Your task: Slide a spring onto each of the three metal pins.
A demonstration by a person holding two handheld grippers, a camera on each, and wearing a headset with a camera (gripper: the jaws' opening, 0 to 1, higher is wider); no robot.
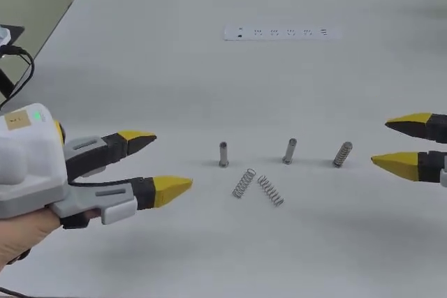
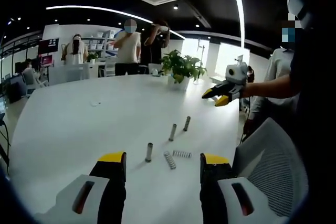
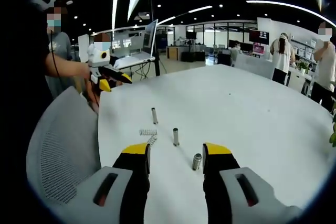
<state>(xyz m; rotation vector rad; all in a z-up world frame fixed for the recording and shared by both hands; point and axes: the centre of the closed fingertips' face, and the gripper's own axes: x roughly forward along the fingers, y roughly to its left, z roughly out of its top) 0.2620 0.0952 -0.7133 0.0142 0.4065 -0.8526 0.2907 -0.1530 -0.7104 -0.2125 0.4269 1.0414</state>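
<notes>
Three short metal pins stand in a row on the white table (image 1: 209,88). The left pin (image 1: 223,153) and the middle pin (image 1: 290,151) are bare. A spring is coiled around the right pin (image 1: 342,153), also seen as the near pin (image 3: 197,161). In front of the row lie two loose springs (image 1: 243,183) (image 1: 270,190), forming a V. My left gripper (image 1: 162,163) hovers open to the left of the pins, holding nothing. My right gripper (image 1: 384,143) is open too, just right of the sprung pin. The bare pins (image 2: 149,151) (image 2: 172,132) stand ahead of the left jaws.
A white power strip (image 1: 283,33) lies at the far side of the table. A black cable (image 1: 21,61) hangs by the table's left edge. A grey mesh chair (image 2: 273,166) stands near the person. Several people stand beyond the table's far end, near a plant (image 2: 181,66).
</notes>
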